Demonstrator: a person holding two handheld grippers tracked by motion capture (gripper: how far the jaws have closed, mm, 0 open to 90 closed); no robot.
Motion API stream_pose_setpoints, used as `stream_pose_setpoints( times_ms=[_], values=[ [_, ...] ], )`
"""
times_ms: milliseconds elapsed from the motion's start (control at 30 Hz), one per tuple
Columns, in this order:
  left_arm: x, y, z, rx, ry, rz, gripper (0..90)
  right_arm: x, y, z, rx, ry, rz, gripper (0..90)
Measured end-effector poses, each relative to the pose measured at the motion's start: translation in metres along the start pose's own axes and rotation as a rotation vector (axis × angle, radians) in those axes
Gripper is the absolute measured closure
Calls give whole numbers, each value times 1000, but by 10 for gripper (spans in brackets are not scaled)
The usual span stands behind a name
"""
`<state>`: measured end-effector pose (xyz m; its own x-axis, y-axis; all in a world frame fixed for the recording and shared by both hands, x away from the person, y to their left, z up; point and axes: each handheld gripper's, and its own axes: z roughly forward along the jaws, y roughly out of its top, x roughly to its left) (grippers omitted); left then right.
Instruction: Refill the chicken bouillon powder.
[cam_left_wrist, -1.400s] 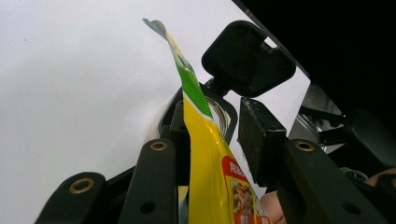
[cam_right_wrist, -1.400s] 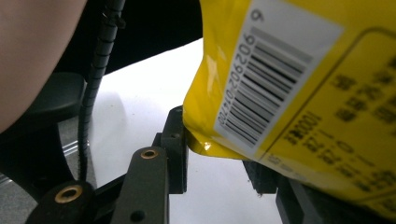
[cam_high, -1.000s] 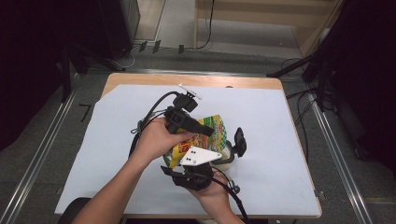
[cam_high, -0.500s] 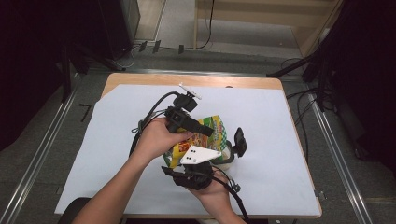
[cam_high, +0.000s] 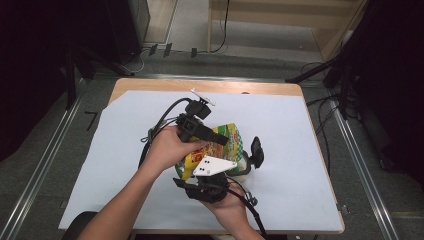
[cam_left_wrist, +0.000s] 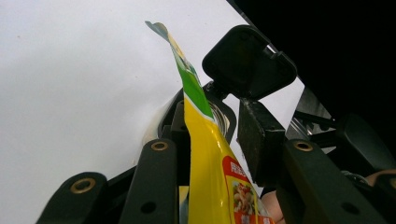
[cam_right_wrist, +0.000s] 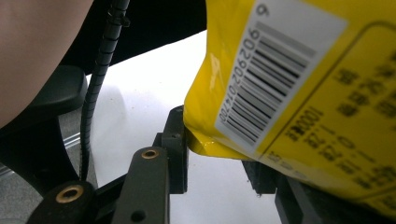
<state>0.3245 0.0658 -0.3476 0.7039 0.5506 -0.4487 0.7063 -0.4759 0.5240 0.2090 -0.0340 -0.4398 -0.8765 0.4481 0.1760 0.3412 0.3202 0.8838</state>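
Note:
A yellow and green printed bag (cam_high: 222, 145) is held above the white table cover between both grippers. My left gripper (cam_high: 216, 136) comes in from the upper left and is shut on the bag's top edge (cam_left_wrist: 205, 140), which runs up between its jaws. My right gripper (cam_high: 212, 172), under its grey plate, grips the bag's lower corner with the barcode (cam_right_wrist: 261, 93); its left pad (cam_right_wrist: 177, 149) presses on the seam. Just behind the bag stands a clear container (cam_high: 242, 167) with a black flip lid (cam_left_wrist: 247, 60) standing open.
The wooden table (cam_high: 200, 86) is covered by a white sheet (cam_high: 300, 150), bare around the hands. Black cables (cam_high: 160, 125) trail from the left gripper over the sheet. Metal rails (cam_high: 45, 160) run along both sides of the table, with dark equipment beyond.

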Motion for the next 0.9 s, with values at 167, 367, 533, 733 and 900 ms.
stream_pose_setpoints(
  times_ms=[167, 367, 533, 733, 900],
  values=[
    [0, 0, 0, -4, 2, 3, 693, 0, 0, 0, 1, 0, 0, 664],
    [0, 0, 0, -4, 2, 3, 692, 0, 0, 0, 0, -1, 2, 664],
    [0, 1, 0, -7, 5, 0, 697, -1, 1, 0, 3, -2, -2, 665],
    [0, 1, -1, -10, 0, -2, 697, -1, 1, 0, 4, -1, -2, 664],
    [3, 2, -2, -7, -12, -19, 695, -1, 5, -3, 16, 4, -1, 664]
  ],
)
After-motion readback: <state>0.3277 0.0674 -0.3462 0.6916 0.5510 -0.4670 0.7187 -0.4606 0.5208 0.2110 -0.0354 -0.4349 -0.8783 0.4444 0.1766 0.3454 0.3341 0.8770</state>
